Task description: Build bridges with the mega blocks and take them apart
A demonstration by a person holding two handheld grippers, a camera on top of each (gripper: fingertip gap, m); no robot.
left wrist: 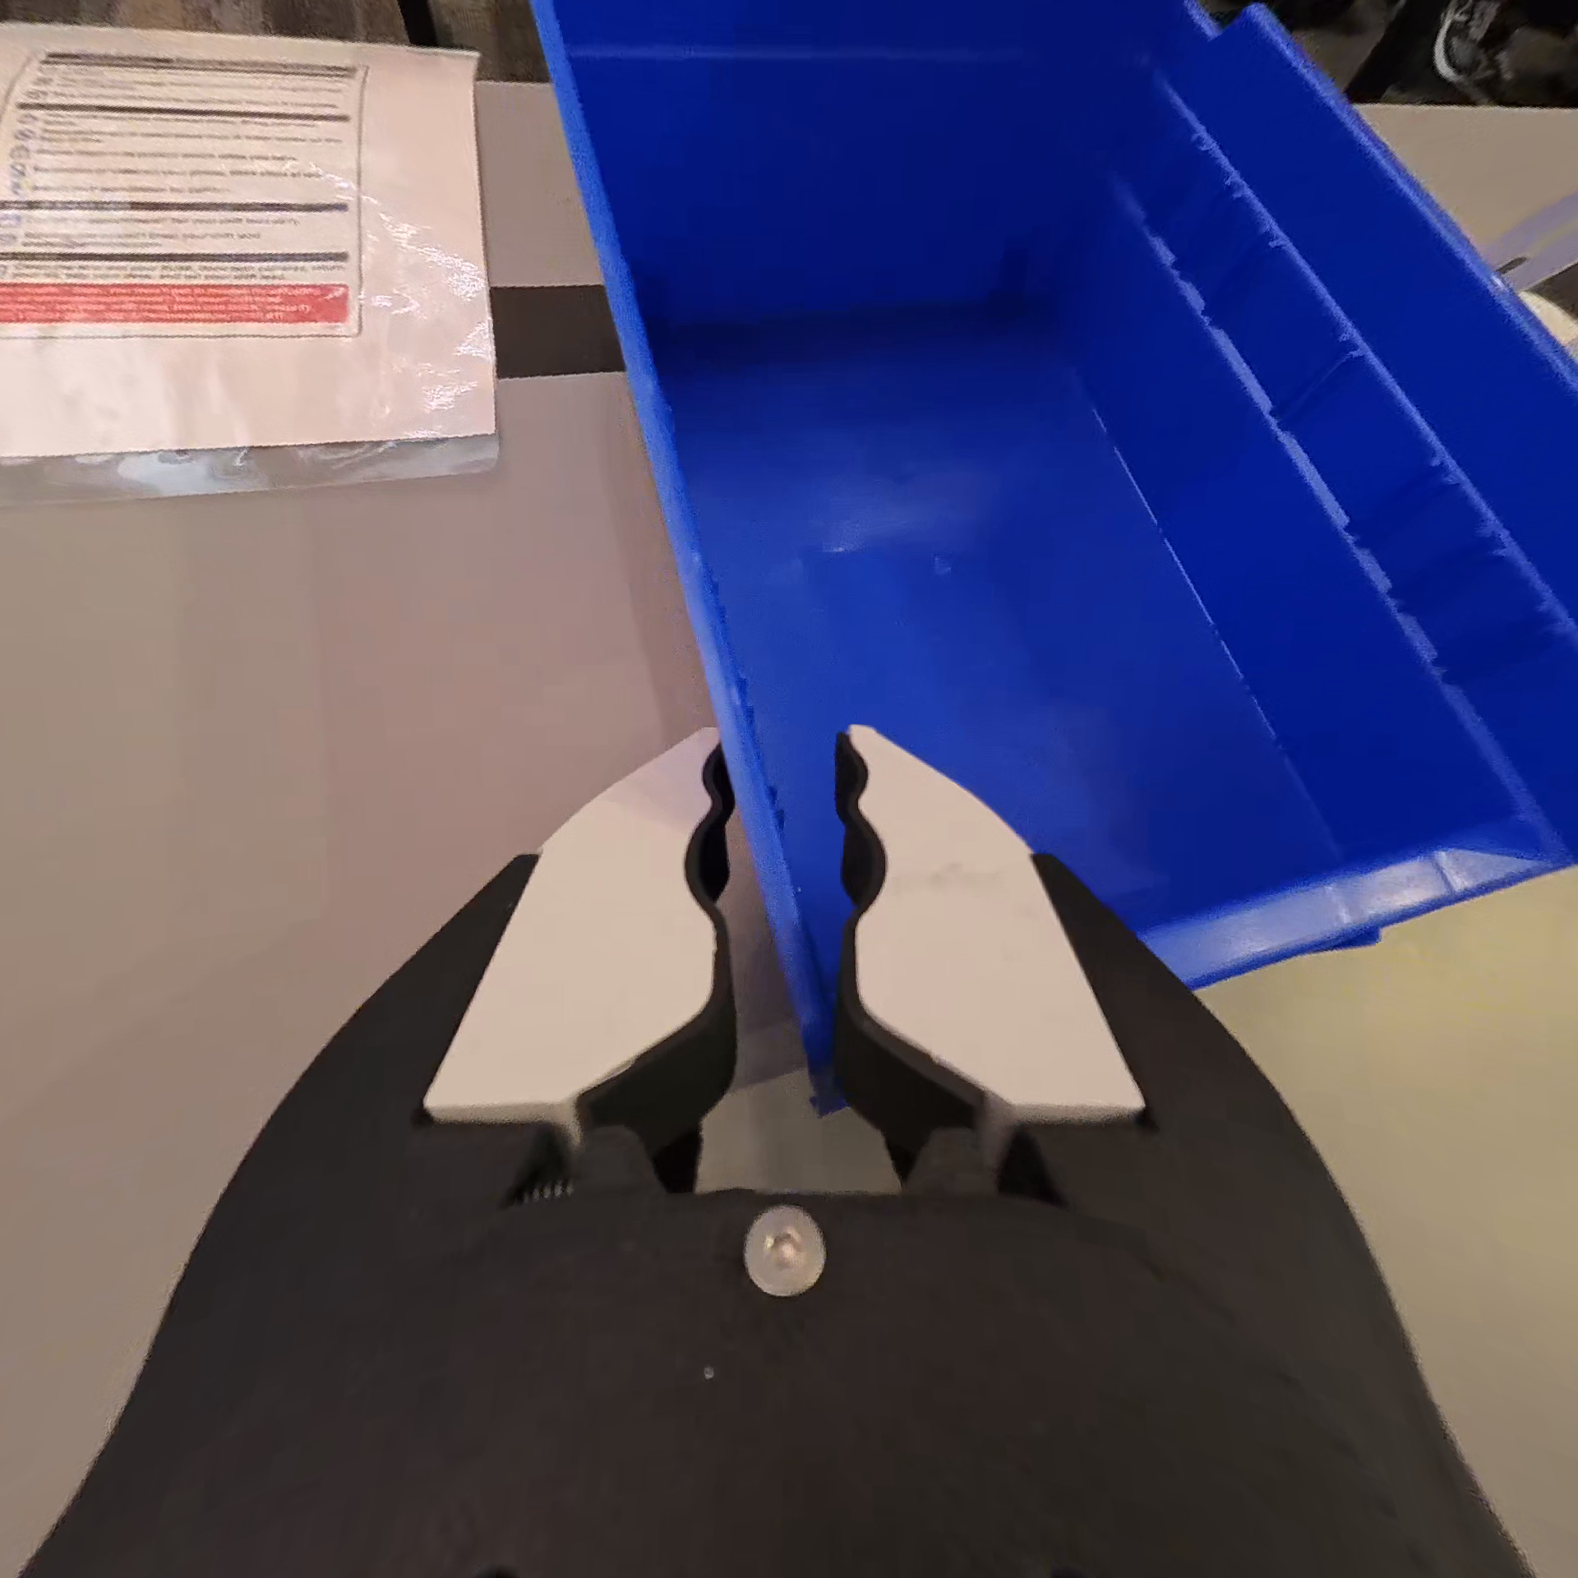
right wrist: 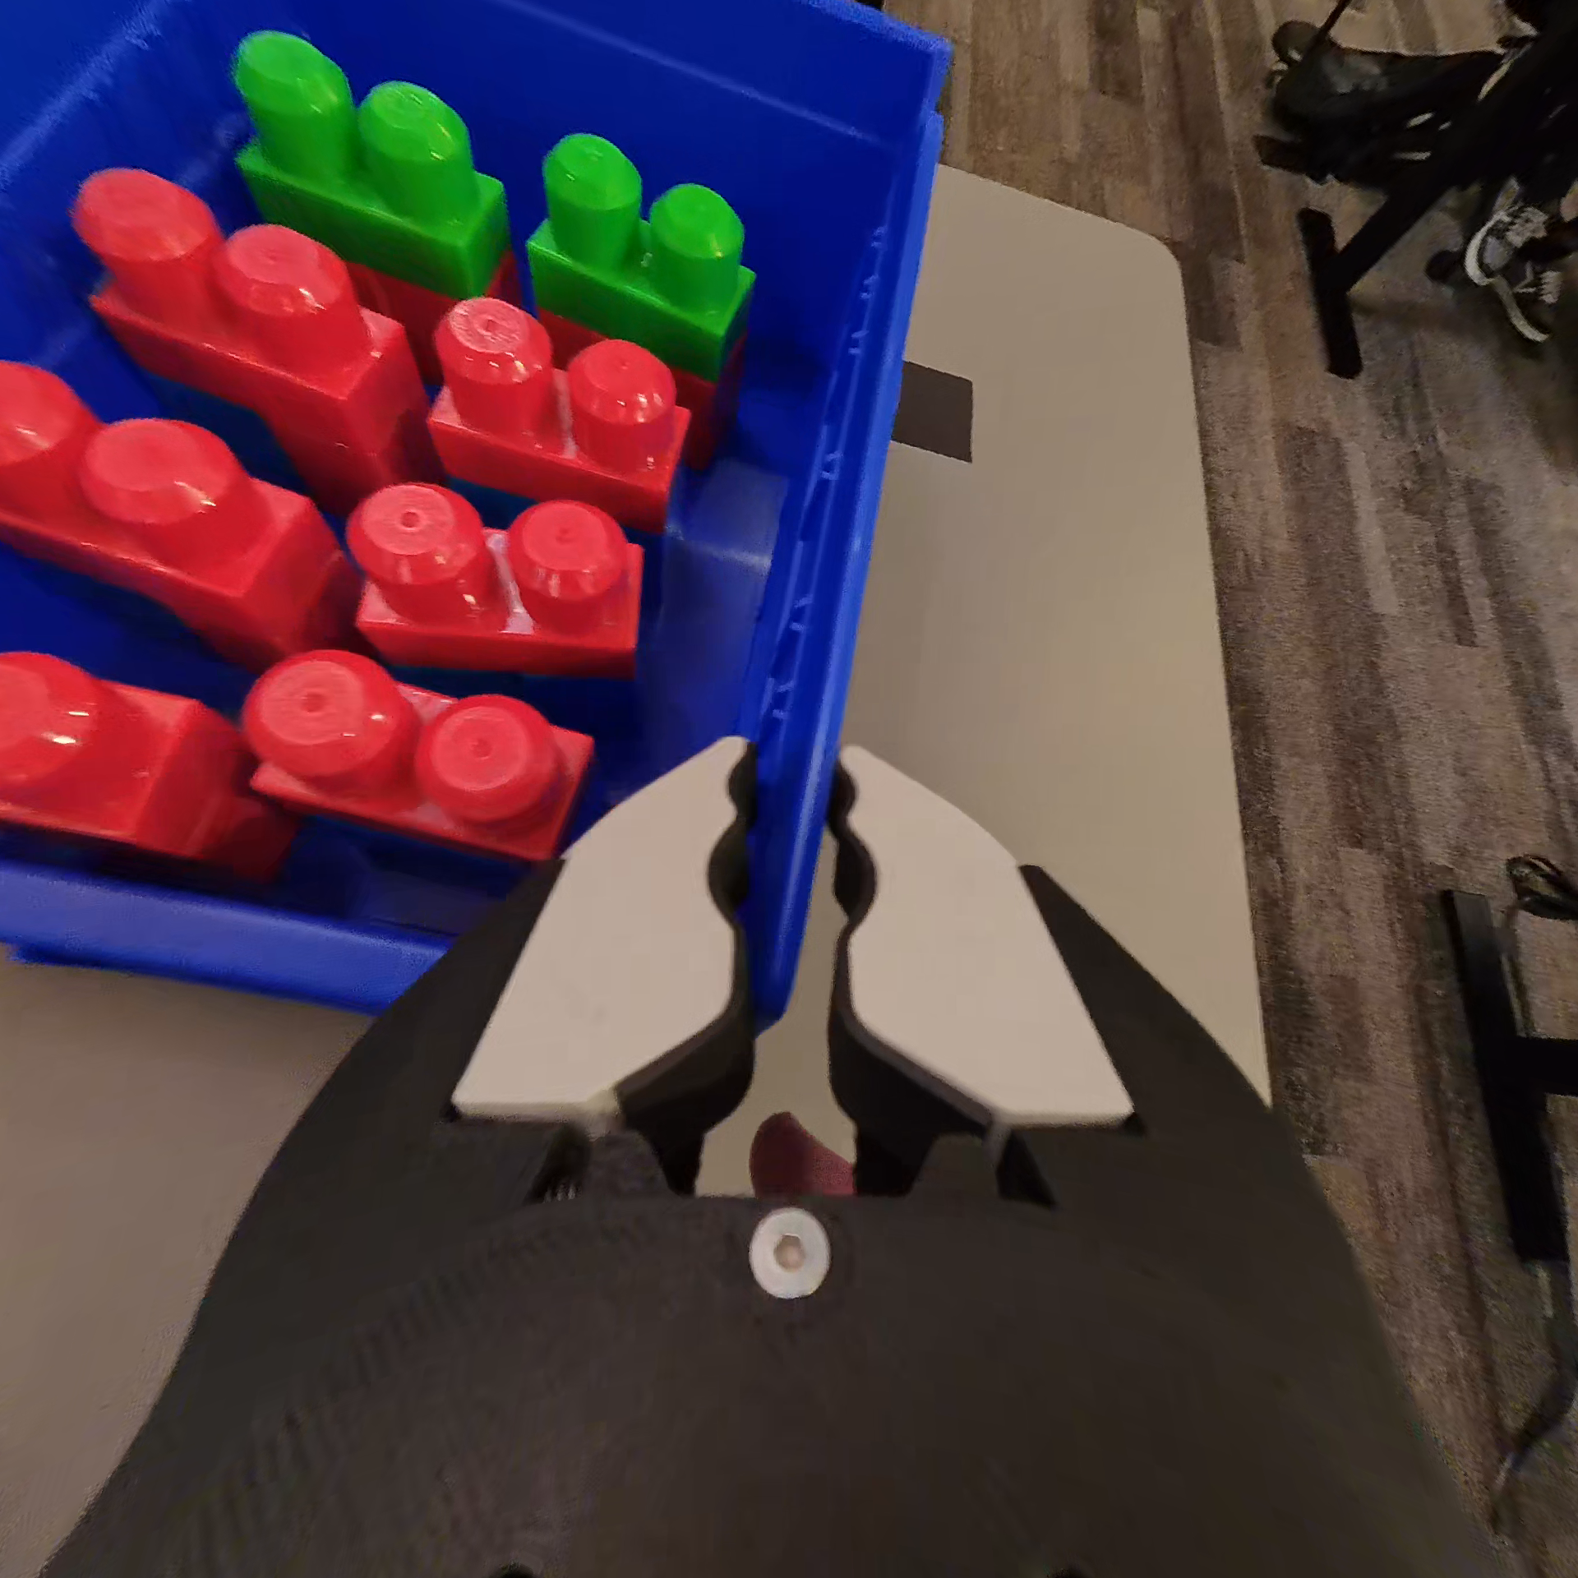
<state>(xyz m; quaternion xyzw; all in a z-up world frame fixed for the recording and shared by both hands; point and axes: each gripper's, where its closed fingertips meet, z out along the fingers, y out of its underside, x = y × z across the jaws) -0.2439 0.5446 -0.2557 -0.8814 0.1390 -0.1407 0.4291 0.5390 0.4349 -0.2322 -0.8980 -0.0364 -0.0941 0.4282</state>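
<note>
Right wrist view: mega blocks (right wrist: pixel 504 581) lie unbuilt in blue bin (right wrist: pixel 854 410); both jaws apparently clamp bin walls.

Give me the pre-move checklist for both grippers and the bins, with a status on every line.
1. Right gripper straddles the side wall of the block-filled bin, pads against both faces: ok.
2. Left gripper straddles the side wall of the empty bin, pads look to touch it: ok.
3. Red blocks and green blocks sit inside, studs up, none against the gripped wall: ok.
4. Laminated sheet lies apart from the empty bin: ok.
5. Table beside the gripped wall is bare: ok.
6. Grip firm enough to lift: cannot tell.
</note>
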